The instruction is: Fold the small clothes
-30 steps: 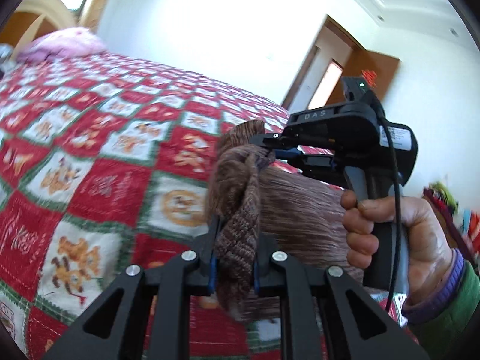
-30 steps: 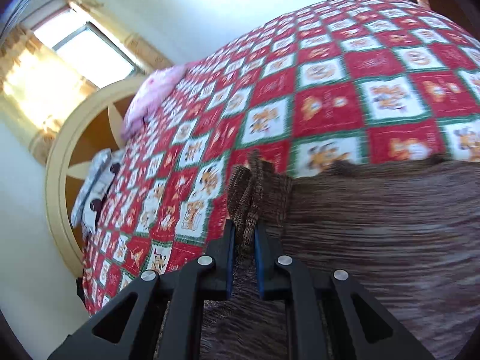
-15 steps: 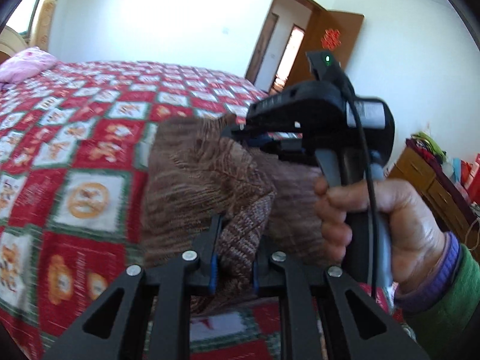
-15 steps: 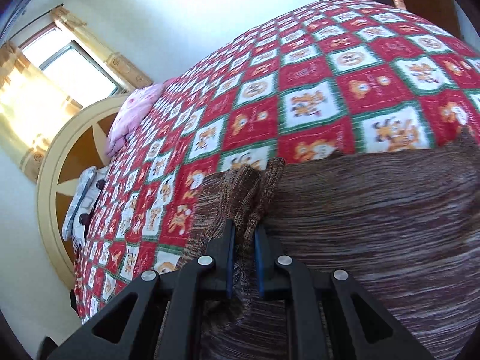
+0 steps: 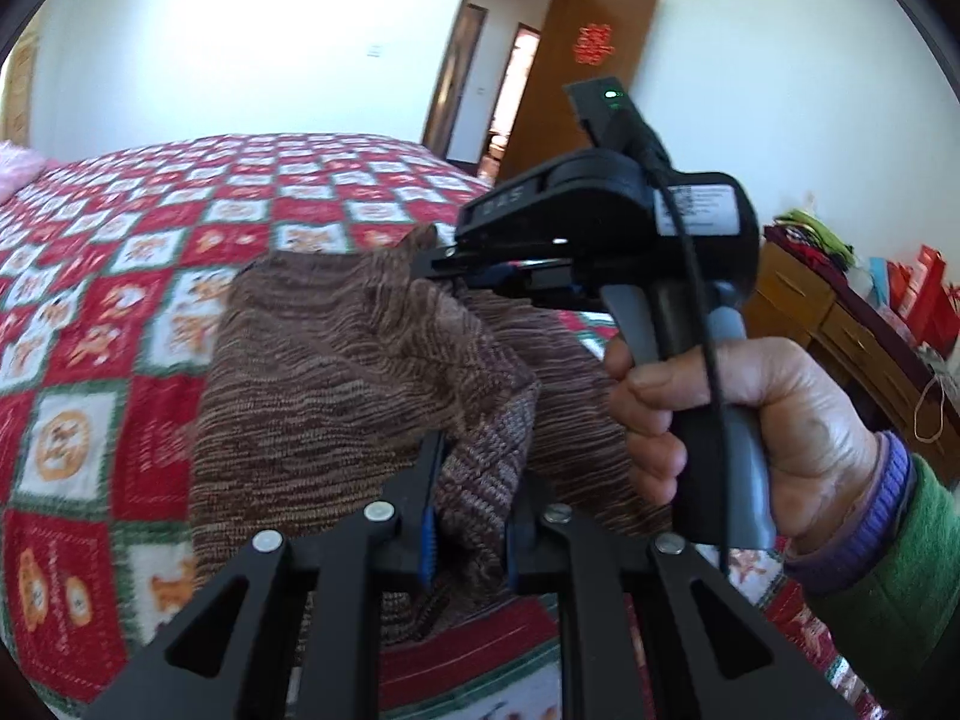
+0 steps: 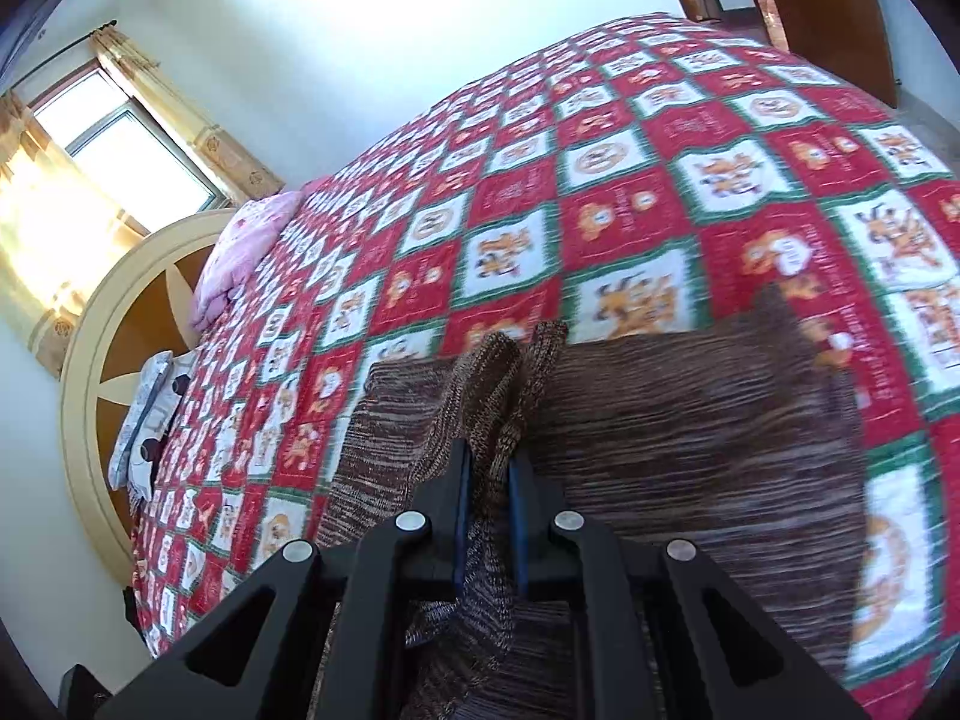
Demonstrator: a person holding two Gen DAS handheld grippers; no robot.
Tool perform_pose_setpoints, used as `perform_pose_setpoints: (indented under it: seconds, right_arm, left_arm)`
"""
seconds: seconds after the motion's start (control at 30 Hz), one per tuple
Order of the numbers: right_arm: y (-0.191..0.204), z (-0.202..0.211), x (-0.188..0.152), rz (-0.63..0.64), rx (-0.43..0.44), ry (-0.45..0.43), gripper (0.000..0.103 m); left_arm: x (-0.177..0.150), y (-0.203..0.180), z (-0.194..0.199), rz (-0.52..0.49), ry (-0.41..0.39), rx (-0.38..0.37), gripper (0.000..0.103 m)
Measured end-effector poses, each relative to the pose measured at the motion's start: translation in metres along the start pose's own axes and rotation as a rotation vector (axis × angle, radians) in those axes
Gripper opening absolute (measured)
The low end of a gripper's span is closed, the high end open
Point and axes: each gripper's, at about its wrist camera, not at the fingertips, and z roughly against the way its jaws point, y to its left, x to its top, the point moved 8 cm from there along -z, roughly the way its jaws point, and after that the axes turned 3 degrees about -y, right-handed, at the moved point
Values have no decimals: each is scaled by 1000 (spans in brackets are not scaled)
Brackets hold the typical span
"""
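While I look through the left wrist camera, my left hand-held gripper [image 5: 471, 501] is pinched nearly closed on a bunched edge of the brown knitted garment [image 5: 336, 360], which hangs lifted above the red checked bedspread [image 5: 120, 312]. The person's right hand [image 5: 750, 420] holds the right hand-held gripper [image 5: 444, 267] just beyond, and it bites another part of that knit. Through the right wrist camera, my right hand-held gripper [image 6: 489, 492] is clamped almost shut on a fold of the garment [image 6: 690, 438], which spreads rightward over the bedspread [image 6: 600, 180].
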Motion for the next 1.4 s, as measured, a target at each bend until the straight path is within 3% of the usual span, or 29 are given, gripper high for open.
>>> perform_pose_setpoints:
  seconds: [0.63,1.0,1.07,1.13,1.2,1.4]
  right_arm:
    - [-89,46,19,17,-106,-20,11]
    - [-121,26,6,-30,-98,9,11]
    - [-122,28,4,-35,-98,5,11]
    - [-122,39,2,-49,-100,-10,15]
    - [-123,68,-3,-85,-114,-52,15]
    - [-93,140,-47,-34,-145,-102,15]
  left_arm:
    - [3,-79,-65,-41,60,-129,17]
    - [-16,-82,-81,-65,139,-87,18]
    - [-18,-82,-75,-64,156,-90,24]
    - [-23,-79,-65,-41,196,-118,46]
    - [-28,-72,-47,-24,209,-145,61]
    - [-27,-28,3,-43,134,-37,62]
